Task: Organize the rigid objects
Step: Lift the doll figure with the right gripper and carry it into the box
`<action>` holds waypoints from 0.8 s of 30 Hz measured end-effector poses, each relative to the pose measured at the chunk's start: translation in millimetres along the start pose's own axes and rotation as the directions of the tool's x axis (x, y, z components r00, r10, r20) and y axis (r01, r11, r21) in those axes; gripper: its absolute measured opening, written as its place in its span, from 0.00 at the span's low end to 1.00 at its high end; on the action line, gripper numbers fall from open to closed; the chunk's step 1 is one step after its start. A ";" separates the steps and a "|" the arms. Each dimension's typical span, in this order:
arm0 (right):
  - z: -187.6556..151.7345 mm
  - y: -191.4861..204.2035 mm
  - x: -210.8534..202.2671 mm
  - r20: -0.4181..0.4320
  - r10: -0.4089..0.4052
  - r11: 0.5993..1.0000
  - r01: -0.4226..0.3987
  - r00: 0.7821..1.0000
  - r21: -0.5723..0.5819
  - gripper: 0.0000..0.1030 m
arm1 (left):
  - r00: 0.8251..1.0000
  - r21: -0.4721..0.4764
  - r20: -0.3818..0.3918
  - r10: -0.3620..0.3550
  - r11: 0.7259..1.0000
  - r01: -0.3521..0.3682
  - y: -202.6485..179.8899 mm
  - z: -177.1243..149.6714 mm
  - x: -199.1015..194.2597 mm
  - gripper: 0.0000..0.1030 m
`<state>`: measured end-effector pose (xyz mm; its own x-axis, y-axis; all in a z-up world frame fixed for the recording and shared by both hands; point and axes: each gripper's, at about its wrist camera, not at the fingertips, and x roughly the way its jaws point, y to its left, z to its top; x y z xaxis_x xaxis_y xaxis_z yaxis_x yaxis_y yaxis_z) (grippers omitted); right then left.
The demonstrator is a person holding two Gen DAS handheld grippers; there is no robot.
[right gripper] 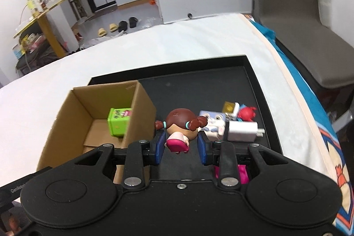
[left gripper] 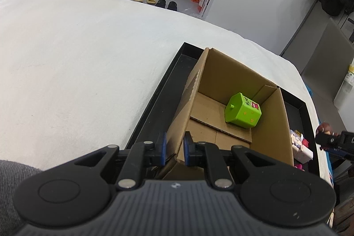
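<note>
- Presently, the right gripper (right gripper: 181, 145) holds a doll figurine (right gripper: 180, 127) with brown pigtails and a pink dress, raised clear of the black tray (right gripper: 254, 79); its blue pads (right gripper: 160, 147) press on the doll's body from either side, jaws narrowed to the doll's width.
- The left gripper (left gripper: 173, 147) is clamped on the near-left wall of the cardboard box (left gripper: 232, 72), one pad outside and one inside, jaws nearly closed on the thin card.
- The box stands inside the tray at its left end; the tray rests on the white-covered table (left gripper: 77, 59), toward its right edge.
- One green cube-shaped container (left gripper: 243, 111) already lies tipped in the box, against the far-right corner of its floor.
- Remaining items lie in a cluster on the tray floor just right of the box: a white printed block (right gripper: 212, 126), a white charger plug (right gripper: 242, 131), a red toy (right gripper: 246, 113), a small yellow piece (right gripper: 229, 107). A pink object (right gripper: 242, 174) is partly hidden under the right gripper.
- Judgement on the step in hand: carrying the doll into the box. To do it well, lift the doll above the box's right wall before crossing, since that wall stands just beside it.
- Release over the bare floor in front of the green container, low enough that the doll does not bounce out.
- The left grip should steady the box throughout; the light card could shift or fold if knocked.
</note>
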<state>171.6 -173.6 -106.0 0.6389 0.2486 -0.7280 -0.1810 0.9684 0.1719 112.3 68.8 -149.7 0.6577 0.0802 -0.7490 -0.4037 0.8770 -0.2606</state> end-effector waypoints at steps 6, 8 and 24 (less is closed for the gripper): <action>14.0 23.2 -5.2 0.025 0.010 0.998 -0.009 1.000 -0.069 0.30 | 1.000 -0.008 0.002 -0.010 1.000 0.010 2.1 0.1 0.5 0.14; 18.0 32.0 -6.7 0.033 0.016 0.996 -0.013 0.999 -0.087 0.30 | 1.000 -0.016 0.001 -0.016 1.000 0.016 3.4 0.7 1.3 0.14; 29.8 103.2 11.8 -0.003 0.069 0.961 -0.067 0.998 -0.269 0.30 | 0.998 -0.048 -0.007 -0.056 0.997 0.056 11.9 2.5 4.0 0.14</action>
<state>182.8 -70.0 -77.0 0.6230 0.3148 -0.7161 -0.4176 0.9079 0.0358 111.7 80.7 -154.3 0.6748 0.0277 -0.7375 -0.3964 0.8565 -0.3305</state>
